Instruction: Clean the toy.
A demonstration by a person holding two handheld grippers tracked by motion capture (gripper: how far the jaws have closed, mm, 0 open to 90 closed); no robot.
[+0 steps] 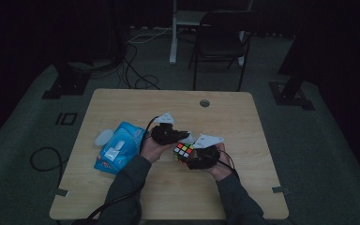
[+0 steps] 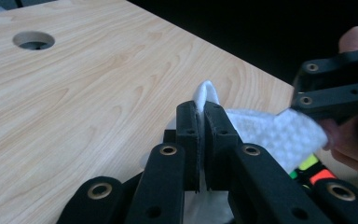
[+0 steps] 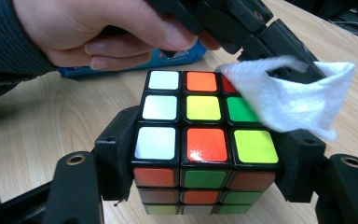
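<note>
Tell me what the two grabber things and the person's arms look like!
Both grippers, left gripper and right gripper, are black, with chunky flat jaws joined by brass-ringed bolts. Each carries a pale grey three-cornered plate on top, and a dark cable trails from the left one. The person wears dark grey long sleeves.

The high view is dim and underexposed, with the room around the table (image 1: 178, 187) nearly black. Both gripper views are bright and evenly lit; the nearest jaw parts are soft, shadows faint.
</note>
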